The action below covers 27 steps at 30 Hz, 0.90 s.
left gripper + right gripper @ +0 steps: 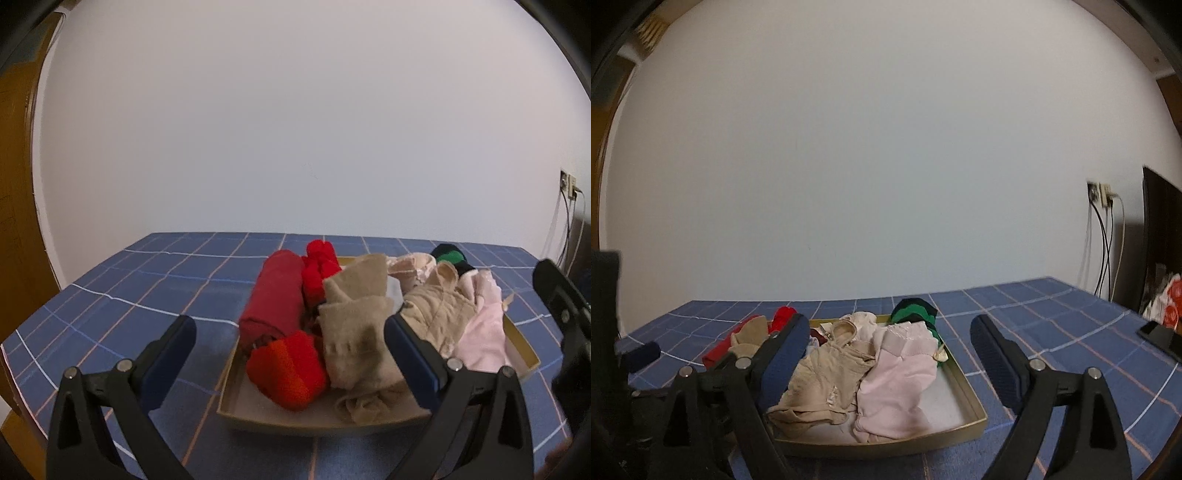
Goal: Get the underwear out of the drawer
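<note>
A shallow gold-rimmed drawer tray (295,424) (886,446) lies on a blue checked cloth. It holds pale pink underwear (901,373) (484,332), beige lace underwear (827,373) (432,310), a dark red roll (273,299), bright red rolled pieces (288,369), beige socks (354,314) and a green and black sock (916,310). My left gripper (290,332) hovers open at the tray's near left part, with nothing pinched between its pads. My right gripper (892,325) stands open over the near right part, above the pink and beige pieces, gripping nothing.
The blue checked tablecloth (147,280) runs back to a white wall. A dark phone (1160,336) lies at the far right beside a black panel (1160,240). A wall socket (1102,195) has cables hanging down. A wooden door (14,184) is at the left.
</note>
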Motion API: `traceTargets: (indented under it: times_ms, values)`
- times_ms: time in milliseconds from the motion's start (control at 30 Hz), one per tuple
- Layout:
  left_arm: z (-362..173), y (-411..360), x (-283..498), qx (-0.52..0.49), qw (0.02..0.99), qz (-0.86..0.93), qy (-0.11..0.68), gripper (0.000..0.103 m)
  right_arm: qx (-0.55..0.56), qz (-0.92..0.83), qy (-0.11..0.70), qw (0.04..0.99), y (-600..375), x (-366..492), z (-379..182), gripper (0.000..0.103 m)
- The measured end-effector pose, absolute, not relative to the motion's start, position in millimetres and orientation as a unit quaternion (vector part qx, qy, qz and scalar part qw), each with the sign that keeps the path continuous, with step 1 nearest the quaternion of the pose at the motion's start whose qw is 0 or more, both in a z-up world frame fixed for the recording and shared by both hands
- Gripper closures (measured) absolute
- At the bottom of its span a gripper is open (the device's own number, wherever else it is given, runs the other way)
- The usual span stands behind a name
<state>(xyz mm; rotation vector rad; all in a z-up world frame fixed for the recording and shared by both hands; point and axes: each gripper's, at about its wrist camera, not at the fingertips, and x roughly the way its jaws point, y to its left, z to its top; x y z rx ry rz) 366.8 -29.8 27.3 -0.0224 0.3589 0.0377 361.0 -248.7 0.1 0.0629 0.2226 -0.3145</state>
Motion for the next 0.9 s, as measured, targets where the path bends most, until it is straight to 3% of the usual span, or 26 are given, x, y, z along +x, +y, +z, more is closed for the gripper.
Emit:
traceTargets:
  times_ms: [600, 900]
  values:
    - [23, -22, 314, -0.015, 0.981, 0.000, 0.194, 0.000, 0.124, -0.124, 0.137, 0.975, -263, 311, -4, 0.012]
    - [26, -30, 273, 0.002, 0.982, -0.017, 0.190, 0.000, 0.103, -0.121, 0.123, 0.980, -251, 266, 7, 0.012]
